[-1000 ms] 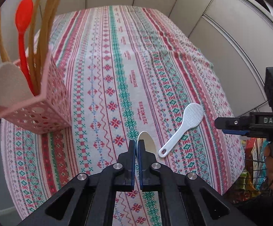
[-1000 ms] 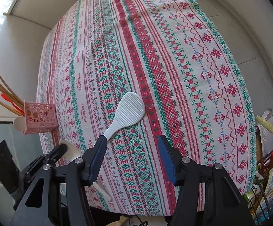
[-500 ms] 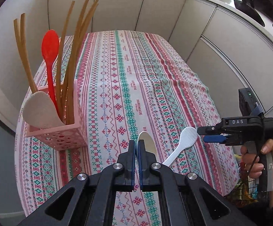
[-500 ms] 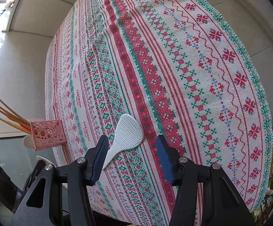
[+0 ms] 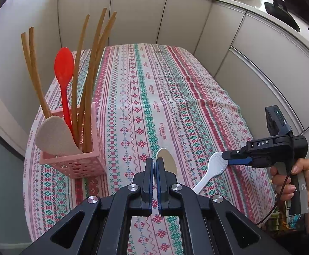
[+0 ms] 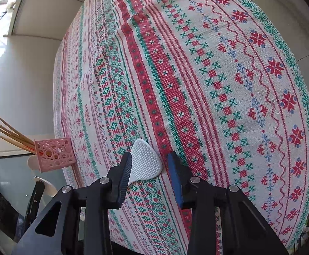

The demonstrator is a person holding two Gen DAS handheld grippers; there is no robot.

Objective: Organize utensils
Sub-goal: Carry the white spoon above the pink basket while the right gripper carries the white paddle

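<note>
left gripper [image 5: 154,165] clamped tight on a white spoon [image 5: 167,161], bowl poking up past the fingertips, held above the patterned tablecloth [image 5: 154,85]. right gripper [image 6: 149,165] down at the cloth, jaws partly open and closing around the head of a white rice paddle [image 6: 145,163] lying flat; pads not pressing it yet. pink holder [image 5: 77,165] near the table's left edge holds chopsticks [image 5: 90,74], red spoon [image 5: 64,74], beige paddle [image 5: 54,137].

Left claw [image 5: 154,165], seemingly pinching white spoon [image 5: 167,161]
</note>
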